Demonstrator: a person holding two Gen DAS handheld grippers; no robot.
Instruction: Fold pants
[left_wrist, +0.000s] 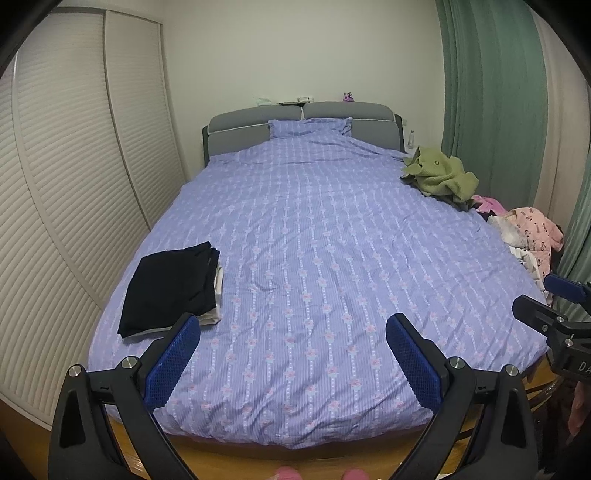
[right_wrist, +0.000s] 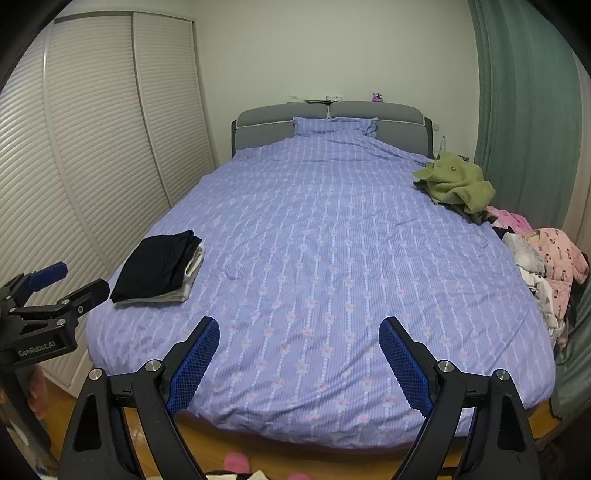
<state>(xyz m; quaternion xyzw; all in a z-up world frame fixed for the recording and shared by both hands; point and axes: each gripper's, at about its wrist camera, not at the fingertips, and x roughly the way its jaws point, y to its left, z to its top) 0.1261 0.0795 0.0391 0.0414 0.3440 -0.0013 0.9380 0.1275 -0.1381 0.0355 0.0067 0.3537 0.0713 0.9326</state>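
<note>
A folded black pair of pants lies on top of a folded grey-white garment, near the left edge of the bed. My left gripper hovers open over the foot of the bed, with nothing between its blue pads. My right gripper is also open and empty, held beside it above the purple cover. Each gripper shows at the edge of the other's view: the right gripper and the left gripper.
A purple flowered cover spans the bed. Unfolded clothes lie along its right edge: a green garment and a pink one. Louvered wardrobe doors stand left, a green curtain right. Pink slippers stand on the wooden floor.
</note>
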